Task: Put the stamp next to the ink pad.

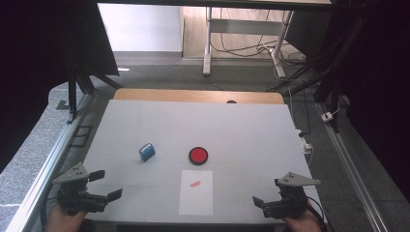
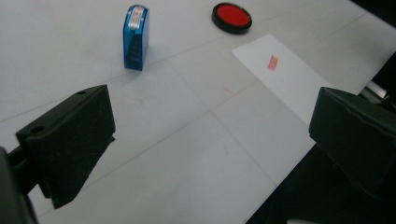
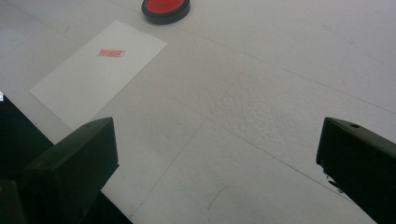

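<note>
A blue stamp (image 1: 147, 152) (image 2: 136, 37) stands on the white table (image 1: 241, 125), left of centre. To its right lies a round red ink pad (image 1: 198, 155) (image 2: 231, 17) (image 3: 166, 8) in a black rim. In front of the pad lies a white sheet of paper (image 1: 196, 192) (image 2: 289, 74) (image 3: 95, 74) bearing a small red stamp print. My left gripper (image 1: 107, 184) (image 2: 212, 121) hovers open at the near left corner, with nothing between its jaws. My right gripper (image 1: 267, 192) (image 3: 217, 140) is open at the near right corner, also holding nothing.
A wooden strip (image 1: 198, 95) borders the table's far edge. Metal rails (image 1: 48, 164) run along both sides. Beyond the table stand desk legs (image 1: 208, 43) with loose cables (image 1: 295, 63) on the floor, and dark curtains hang on both sides.
</note>
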A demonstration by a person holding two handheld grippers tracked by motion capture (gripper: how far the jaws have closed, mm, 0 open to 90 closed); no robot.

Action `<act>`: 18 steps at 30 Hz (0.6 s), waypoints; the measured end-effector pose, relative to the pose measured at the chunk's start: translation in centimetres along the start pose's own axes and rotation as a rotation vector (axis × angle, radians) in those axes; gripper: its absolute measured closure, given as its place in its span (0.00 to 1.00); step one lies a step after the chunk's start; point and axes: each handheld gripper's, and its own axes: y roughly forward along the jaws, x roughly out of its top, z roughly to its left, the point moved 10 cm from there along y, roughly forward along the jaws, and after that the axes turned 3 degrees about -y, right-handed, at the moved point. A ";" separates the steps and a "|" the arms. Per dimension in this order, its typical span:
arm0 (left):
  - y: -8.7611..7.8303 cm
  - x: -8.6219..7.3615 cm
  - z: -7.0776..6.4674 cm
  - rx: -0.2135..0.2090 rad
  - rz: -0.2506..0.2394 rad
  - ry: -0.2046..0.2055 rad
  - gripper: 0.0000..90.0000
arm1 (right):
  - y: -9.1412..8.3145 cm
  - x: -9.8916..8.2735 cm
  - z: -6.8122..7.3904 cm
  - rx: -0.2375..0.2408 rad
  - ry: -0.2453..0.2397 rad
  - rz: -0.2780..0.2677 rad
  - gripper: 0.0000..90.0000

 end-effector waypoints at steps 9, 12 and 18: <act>0.1 -1.7 0.5 0.060 0.071 -0.008 0.00 | 0.1 0.0 0.1 -0.005 -0.003 0.006 0.00; 0.1 -1.8 0.5 0.067 0.076 -0.006 0.00 | 0.1 0.0 0.1 -0.005 -0.003 0.007 0.00; 0.3 -1.7 0.5 0.058 0.086 -0.013 0.00 | 0.2 -0.2 0.0 -0.012 -0.007 0.018 0.00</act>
